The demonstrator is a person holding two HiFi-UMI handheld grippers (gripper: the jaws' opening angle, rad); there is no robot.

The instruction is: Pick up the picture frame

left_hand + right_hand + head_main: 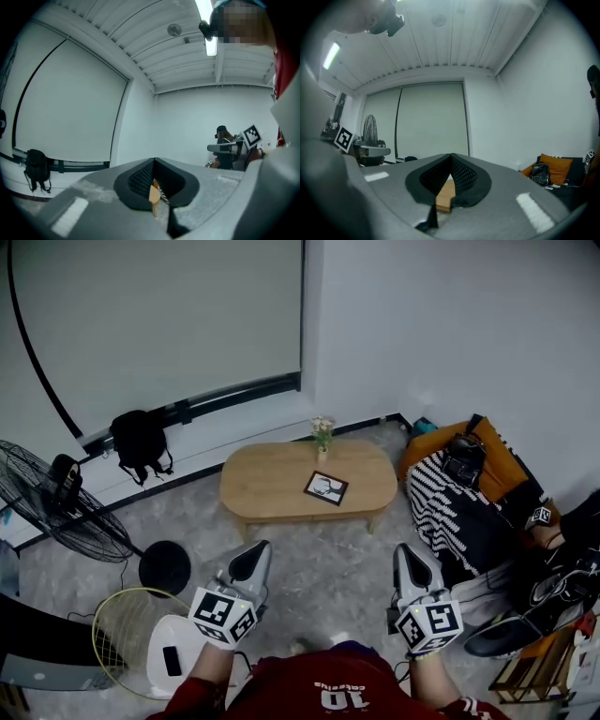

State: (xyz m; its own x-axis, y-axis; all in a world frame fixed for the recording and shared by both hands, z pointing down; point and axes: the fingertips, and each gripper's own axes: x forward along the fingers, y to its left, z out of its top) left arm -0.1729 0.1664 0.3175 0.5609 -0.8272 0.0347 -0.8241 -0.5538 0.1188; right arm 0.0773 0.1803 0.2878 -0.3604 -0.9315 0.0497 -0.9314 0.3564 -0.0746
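Observation:
The picture frame [326,487] is dark-edged and lies flat on the right half of the oval wooden coffee table [267,484]. A small vase of flowers [322,434] stands just behind it. Both grippers hang over the floor on my side of the table, well short of the frame. My left gripper [257,554] [153,162] points towards the table's left end, jaws together and empty. My right gripper [406,557] [451,156] points towards the right end and is likewise shut with nothing in it. A sliver of the tabletop shows beneath each pair of jaws in the gripper views.
A standing fan [56,502] and a black backpack [141,442] are at the left wall. A round black base [164,568], a yellow hoop [127,638] and a white stool [173,657] sit on the floor at left. At right there is an orange cushion [502,465], a striped blanket [450,512] and a black bag [466,457].

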